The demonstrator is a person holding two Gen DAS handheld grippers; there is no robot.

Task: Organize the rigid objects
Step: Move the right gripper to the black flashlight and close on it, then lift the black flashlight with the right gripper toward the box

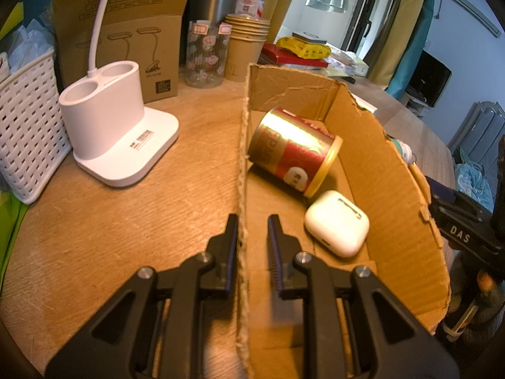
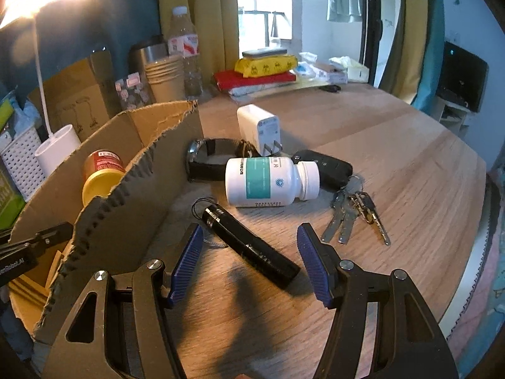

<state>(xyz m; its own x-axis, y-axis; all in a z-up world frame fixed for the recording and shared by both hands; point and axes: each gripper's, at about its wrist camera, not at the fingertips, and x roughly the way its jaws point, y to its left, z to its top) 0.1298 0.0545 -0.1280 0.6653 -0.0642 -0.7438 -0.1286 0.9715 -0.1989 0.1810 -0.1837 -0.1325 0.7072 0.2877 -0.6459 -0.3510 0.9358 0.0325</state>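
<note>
A torn cardboard box (image 1: pixel 388 186) holds a red and gold can (image 1: pixel 293 151) on its side and a white earbuds case (image 1: pixel 337 223). My left gripper (image 1: pixel 252 221) straddles the box's left wall (image 1: pixel 242 189), jaws narrow; the left finger touches the wall, a gap shows on the right. My right gripper (image 2: pixel 249 230) is open over a black flashlight (image 2: pixel 249 241) lying on the table. Beyond it lie a white pill bottle (image 2: pixel 271 180), a car key with keys (image 2: pixel 344 189), a white charger (image 2: pixel 259 128) and a black watch (image 2: pixel 210 158). The box (image 2: pixel 126 170) is at the left.
A white lamp base (image 1: pixel 116 132), a white basket (image 1: pixel 28 126), a brown carton (image 1: pixel 126 38), a patterned glass (image 1: pixel 206 53), paper cups (image 1: pixel 247 44) and a steel tumbler (image 1: pixel 211 6) stand behind. Books and packets (image 2: pixel 265 69) lie at the back. The table edge (image 2: pixel 473 252) curves at the right.
</note>
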